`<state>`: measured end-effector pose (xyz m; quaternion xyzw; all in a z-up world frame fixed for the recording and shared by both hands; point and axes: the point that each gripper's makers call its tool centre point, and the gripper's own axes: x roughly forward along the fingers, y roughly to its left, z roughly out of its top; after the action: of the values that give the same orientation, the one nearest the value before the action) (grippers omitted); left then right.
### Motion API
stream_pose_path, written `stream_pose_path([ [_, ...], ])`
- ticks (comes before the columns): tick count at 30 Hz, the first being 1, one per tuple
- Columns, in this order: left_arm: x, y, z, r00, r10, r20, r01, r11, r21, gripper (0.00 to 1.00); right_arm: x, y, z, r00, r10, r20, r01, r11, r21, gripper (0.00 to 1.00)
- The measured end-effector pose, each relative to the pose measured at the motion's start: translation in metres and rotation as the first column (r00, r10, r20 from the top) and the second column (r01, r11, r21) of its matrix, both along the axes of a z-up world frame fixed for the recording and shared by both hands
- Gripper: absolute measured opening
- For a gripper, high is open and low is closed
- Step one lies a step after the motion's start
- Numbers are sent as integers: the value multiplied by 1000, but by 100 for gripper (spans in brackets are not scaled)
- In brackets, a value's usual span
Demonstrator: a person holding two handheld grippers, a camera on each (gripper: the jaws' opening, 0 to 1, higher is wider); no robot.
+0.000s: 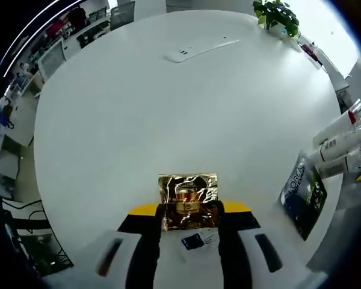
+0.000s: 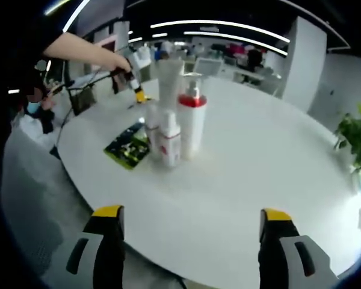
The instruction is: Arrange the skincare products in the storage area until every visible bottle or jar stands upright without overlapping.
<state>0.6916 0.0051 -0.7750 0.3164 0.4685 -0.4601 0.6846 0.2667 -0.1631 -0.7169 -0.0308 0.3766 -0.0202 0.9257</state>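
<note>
2 black, yellow-tipped jaws of the left gripper (image 1: 189, 226) pinch a crinkled gold foil sachet (image 1: 188, 200) low over the white table (image 1: 168, 120); a small white label with a dark blue patch lies between the jaws below it, print too small to read. To the right, near the table's edge, lies a dark flat packet (image 1: 303, 195) lettered "L'OREAL", and beyond it white tubes (image 1: 343, 141) with red caps or bands lean across the view, tilted by the camera's roll. A flat white strip (image 1: 200, 49) and a potted plant (image 1: 278, 17) sit at the far side. Most of the table between is bare.

The right gripper (image 2: 191, 226) hangs spread wide, holding nothing, just off the table's near edge. Well ahead, a tight upright cluster: a white pump bottle (image 2: 192, 123) with a red collar, a tall white tube (image 2: 169, 84) behind it, and a shorter white bottle (image 2: 169, 141) with red marks in front, touching or nearly so. The dark packet (image 2: 129, 146) lies flat beside them. Beyond, a hand (image 2: 117, 62) holds the left gripper.
</note>
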Motion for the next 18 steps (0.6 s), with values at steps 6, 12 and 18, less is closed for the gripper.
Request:
stream_pose_path([
  [6, -13, 6, 6, 999, 41, -13, -41, 999, -6, 43, 1, 3, 2, 1000, 15, 8, -15, 1000, 1, 96],
  [12, -29, 14, 15, 998, 55, -10, -55, 998, -3, 43, 2, 4, 2, 1000, 26, 12, -26, 1000, -2, 96],
  [18, -45, 18, 23, 996, 85, -14, -85, 996, -6, 43, 3, 4, 4, 999, 29, 17, -29, 1000, -10, 95],
])
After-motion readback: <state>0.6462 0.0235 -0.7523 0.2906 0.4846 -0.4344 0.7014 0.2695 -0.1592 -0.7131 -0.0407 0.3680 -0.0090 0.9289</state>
